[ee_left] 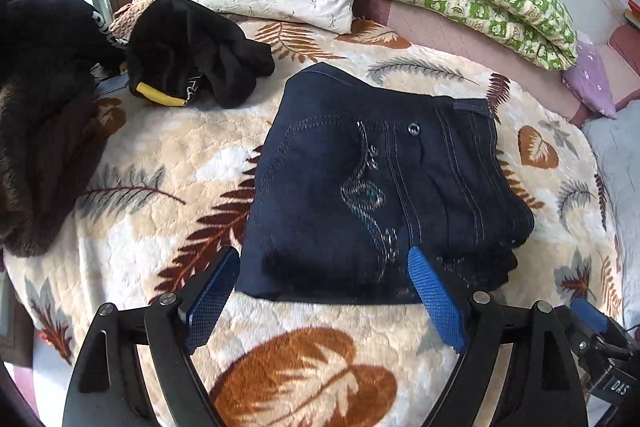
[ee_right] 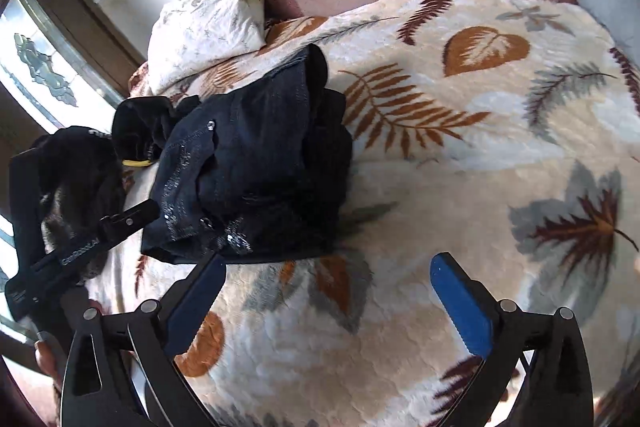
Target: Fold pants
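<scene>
Dark denim pants (ee_left: pixel 360 187), stitched and sequinned, folded into a thick block on the plush leaf-print blanket (ee_left: pixel 160 167). Left tool (ee_left: pixel 324 263) and right tool (ee_right: pixel 328 267) spread wide, gripping nothing.

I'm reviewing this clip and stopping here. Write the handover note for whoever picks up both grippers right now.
Left gripper: open, empty, at the near edge of the pants.
Right gripper: open, empty, over the leaf-print blanket, just right of the pants.
Pants: dark denim, lying in a compact folded stack on the blanket.
Done: folding looks finished.
Left: perhaps square up the uneven right-side layers. The black garment behind lies crumpled.
</scene>
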A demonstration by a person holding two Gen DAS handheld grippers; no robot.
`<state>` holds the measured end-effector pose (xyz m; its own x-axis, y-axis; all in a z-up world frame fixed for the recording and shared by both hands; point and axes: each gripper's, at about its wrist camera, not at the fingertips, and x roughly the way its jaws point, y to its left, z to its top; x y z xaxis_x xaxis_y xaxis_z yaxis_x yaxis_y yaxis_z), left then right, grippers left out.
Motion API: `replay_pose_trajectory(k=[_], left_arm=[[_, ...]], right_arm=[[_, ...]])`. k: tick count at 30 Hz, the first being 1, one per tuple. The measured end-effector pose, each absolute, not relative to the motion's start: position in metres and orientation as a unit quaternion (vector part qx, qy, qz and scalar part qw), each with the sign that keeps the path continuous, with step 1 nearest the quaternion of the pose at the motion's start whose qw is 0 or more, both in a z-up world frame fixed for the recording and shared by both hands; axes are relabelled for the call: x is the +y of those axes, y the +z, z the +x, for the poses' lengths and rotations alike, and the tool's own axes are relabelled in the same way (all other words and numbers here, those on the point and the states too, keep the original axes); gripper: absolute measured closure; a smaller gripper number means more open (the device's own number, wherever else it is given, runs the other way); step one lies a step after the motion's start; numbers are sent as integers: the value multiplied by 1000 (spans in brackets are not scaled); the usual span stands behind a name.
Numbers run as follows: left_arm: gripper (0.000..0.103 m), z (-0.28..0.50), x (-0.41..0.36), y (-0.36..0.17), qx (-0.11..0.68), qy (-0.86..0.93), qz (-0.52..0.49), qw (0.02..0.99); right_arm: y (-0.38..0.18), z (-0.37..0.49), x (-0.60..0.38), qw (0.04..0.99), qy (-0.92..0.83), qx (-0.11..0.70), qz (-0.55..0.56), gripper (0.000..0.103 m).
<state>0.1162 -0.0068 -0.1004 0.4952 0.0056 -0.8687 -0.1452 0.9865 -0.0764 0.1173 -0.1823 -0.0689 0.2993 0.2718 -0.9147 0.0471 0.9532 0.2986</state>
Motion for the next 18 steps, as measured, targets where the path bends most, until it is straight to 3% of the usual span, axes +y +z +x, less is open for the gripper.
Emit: replay_pose_trajectory(k=[4,18], left_arm=[[15,75,-25,-94,494,68,-52,865],[15,12,-71,-87,469,61,-2,881]], right_arm=[[-79,96,-181,772,57,627,84,0],[-42,24,-180,839,35,538,70,0]])
